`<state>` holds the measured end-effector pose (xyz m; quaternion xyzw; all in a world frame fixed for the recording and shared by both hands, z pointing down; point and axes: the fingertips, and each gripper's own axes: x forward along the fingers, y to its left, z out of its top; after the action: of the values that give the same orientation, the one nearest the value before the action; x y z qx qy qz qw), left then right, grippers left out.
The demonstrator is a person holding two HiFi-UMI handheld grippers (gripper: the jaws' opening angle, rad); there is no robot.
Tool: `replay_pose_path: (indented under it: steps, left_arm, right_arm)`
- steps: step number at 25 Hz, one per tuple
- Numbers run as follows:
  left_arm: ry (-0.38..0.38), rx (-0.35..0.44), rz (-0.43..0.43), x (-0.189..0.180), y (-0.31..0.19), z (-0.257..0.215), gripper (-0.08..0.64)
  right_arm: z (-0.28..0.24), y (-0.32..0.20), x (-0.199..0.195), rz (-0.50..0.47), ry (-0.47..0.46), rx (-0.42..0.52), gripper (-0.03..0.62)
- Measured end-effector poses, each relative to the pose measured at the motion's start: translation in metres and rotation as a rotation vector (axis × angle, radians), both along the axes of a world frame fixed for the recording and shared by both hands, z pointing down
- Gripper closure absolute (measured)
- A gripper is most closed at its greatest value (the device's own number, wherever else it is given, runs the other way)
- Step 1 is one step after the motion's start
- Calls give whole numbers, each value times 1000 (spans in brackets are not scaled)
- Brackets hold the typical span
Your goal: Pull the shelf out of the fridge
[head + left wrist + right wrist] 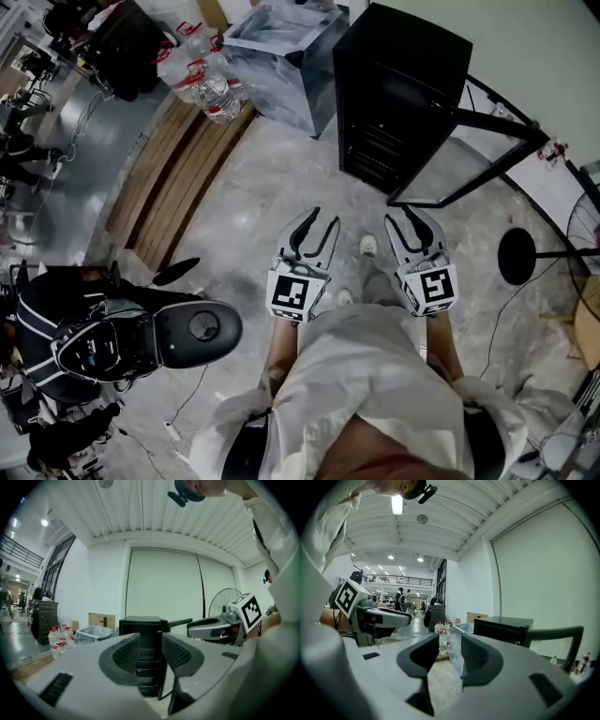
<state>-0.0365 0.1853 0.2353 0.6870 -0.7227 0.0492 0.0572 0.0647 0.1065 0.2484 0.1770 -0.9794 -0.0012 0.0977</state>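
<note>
The black mini fridge [398, 89] stands on the floor ahead of me with its glass door [464, 164] swung open to the right. Dark shelves [373, 150] show inside it. My left gripper [317, 225] and right gripper [412, 217] hover side by side well short of the fridge, both shut and holding nothing. In the left gripper view the fridge [145, 658] appears straight ahead past the shut left gripper [151, 641]. In the right gripper view the fridge [504, 627] lies off to the right of the right gripper [449, 644].
A clear plastic bin [281, 56] and several water bottles [202, 80] sit left of the fridge, beside wooden planks [178, 178]. A black stool with a backpack [122, 337] is at my left. A fan's round base [517, 255] stands right of the door.
</note>
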Motion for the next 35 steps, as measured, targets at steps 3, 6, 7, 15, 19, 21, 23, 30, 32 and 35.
replay_pose_path:
  steps: [3, 6, 7, 15, 19, 21, 23, 30, 32, 35]
  left_arm:
    - [2, 1, -6, -11, -24, 1, 407]
    - [2, 2, -16, -21, -49, 2, 407]
    - [1, 2, -22, -22, -57, 4, 407]
    - [-38, 11, -78, 9, -110, 51, 407]
    - [-41, 8, -106, -13, -145, 42, 407]
    - [-34, -8, -111, -31, -165, 33, 407]
    - [-23, -30, -112, -46, -182, 30, 407]
    - [35, -63, -54, -81, -220, 38, 407]
    - [57, -73, -29, -91, -228, 39, 407]
    - [80, -87, 22, -103, -239, 51, 407]
  right_arm:
    - [2, -23, -10, -5, -1, -7, 448]
    - [2, -50, -21, -17, -4, -11, 449]
    - [4, -58, -22, -22, -7, -13, 448]
    - [62, -114, 6, -70, -54, -37, 449]
    - [57, -151, -15, -91, -52, -57, 449]
    - [50, -170, -31, -90, -41, -78, 449]
    - [48, -185, -43, -81, -29, -104, 449]
    - [55, -210, -72, -27, -2, -176, 449]
    - [55, -214, -80, 0, 2, -194, 449]
    - [62, -218, -89, 51, 2, -220, 449]
